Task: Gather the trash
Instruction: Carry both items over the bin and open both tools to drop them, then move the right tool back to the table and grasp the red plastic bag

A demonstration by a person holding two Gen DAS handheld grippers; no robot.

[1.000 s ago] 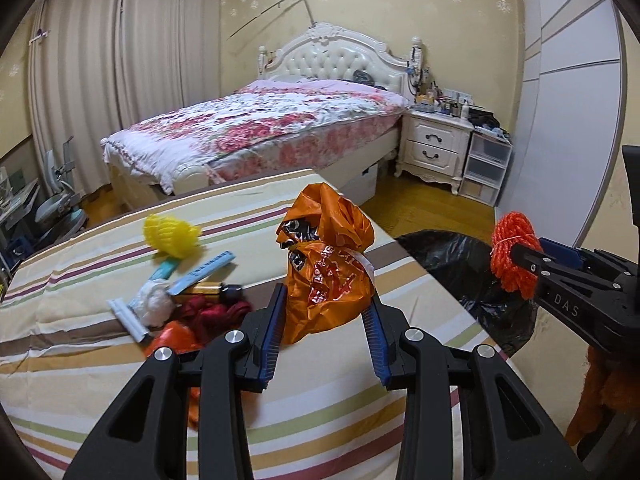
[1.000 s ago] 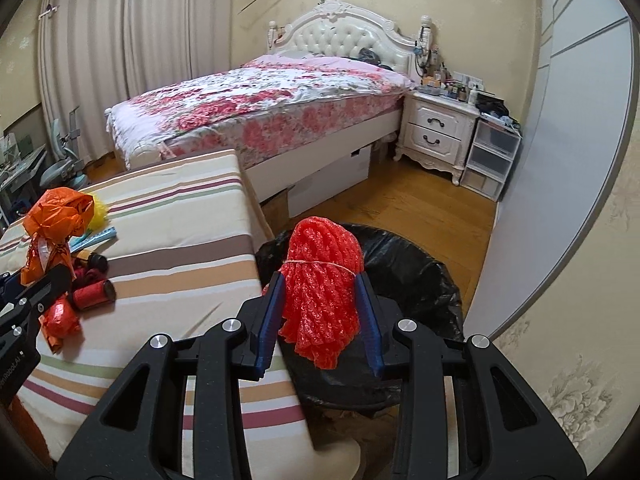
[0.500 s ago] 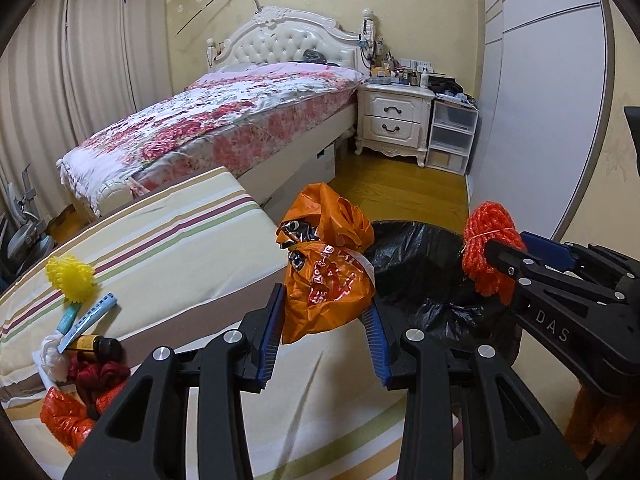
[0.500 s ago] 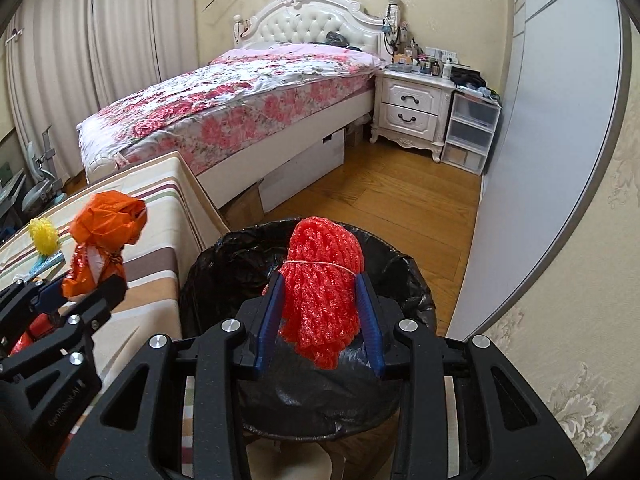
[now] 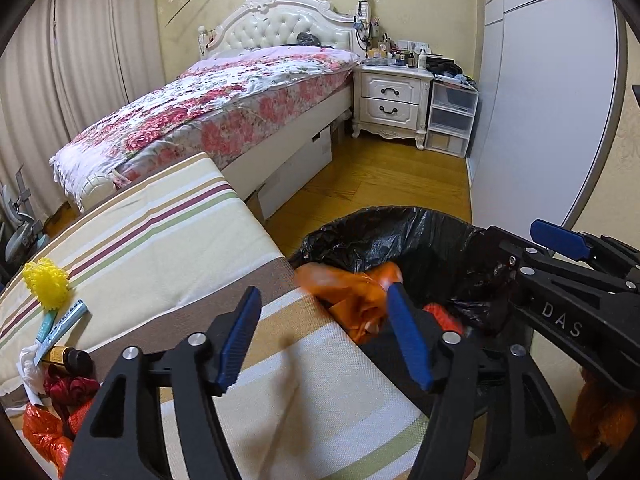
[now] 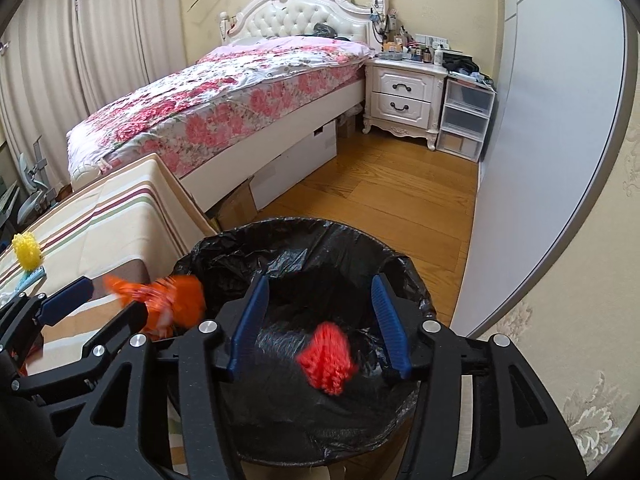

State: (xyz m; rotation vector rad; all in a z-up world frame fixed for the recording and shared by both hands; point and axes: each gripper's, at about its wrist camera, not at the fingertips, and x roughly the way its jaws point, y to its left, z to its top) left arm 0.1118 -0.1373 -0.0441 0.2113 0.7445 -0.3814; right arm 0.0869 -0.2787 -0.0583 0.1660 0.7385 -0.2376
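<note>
Two pieces are caught dropping into the black-lined bin (image 6: 304, 240): an orange bag (image 5: 352, 292) at its near rim and a red foam net (image 6: 326, 356) over its middle, both blurred, so no long axis can be told. The left gripper (image 5: 324, 338) and right gripper (image 6: 318, 320) are spread apart, grasping nothing. Left on the striped table (image 5: 160, 232) are a yellow net (image 5: 45, 282), a small bottle (image 5: 68, 358) and red and orange wrappers (image 5: 44, 432).

glossy black plastic bin liner (image 6: 320, 248); woven striped cloth (image 5: 168, 240).
</note>
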